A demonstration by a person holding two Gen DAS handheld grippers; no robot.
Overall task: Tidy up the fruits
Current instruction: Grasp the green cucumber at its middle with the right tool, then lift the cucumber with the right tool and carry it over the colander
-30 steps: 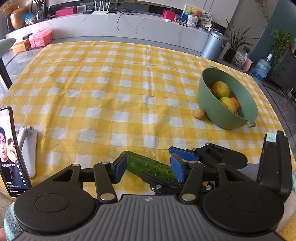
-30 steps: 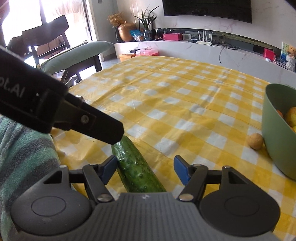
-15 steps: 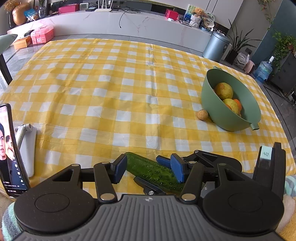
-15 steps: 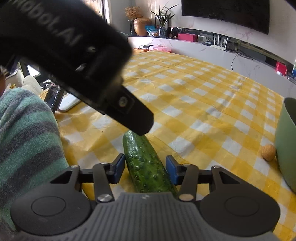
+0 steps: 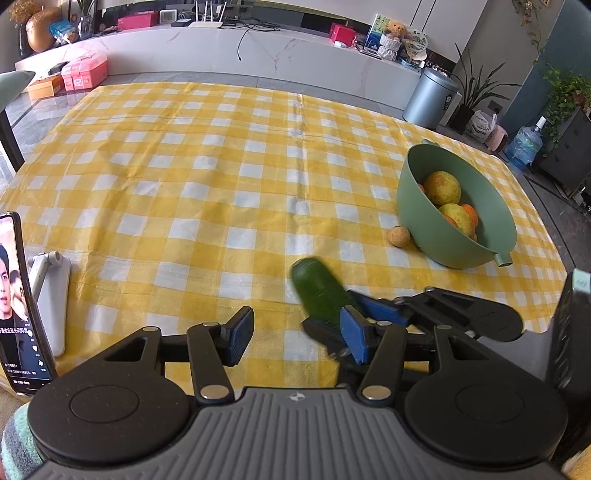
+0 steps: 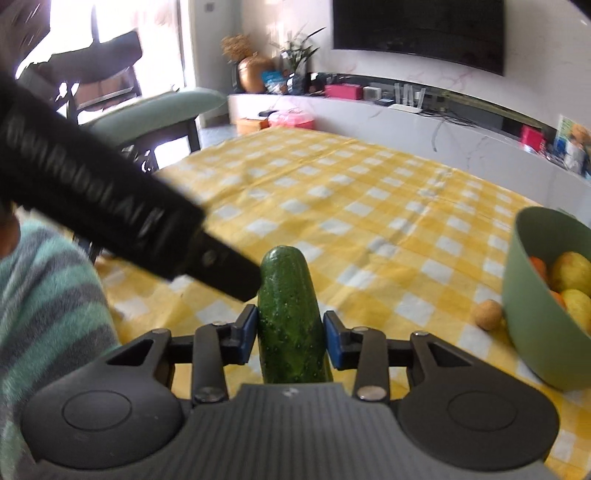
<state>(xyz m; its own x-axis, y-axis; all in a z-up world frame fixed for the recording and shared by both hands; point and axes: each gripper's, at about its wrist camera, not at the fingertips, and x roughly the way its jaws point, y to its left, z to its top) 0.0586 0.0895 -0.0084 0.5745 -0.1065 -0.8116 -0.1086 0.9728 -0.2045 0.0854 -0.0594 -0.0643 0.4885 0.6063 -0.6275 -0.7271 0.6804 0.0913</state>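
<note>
From my left wrist view, the table (image 5: 207, 177) fills the middle of the frame, with the counter (image 5: 229, 55) behind it along the top. The bowl (image 5: 439, 236) sits on the table at centre right, fruit inside it, and a small round fruit (image 5: 399, 235) lies on the cloth just left of it. The cucumber (image 5: 317, 290) is lower centre, left of the bowl. A phone (image 5: 18, 295) stands at the lower left edge, its stand (image 5: 51, 291) just right of it.

Home living room: wall television (image 6: 419, 31).
</note>
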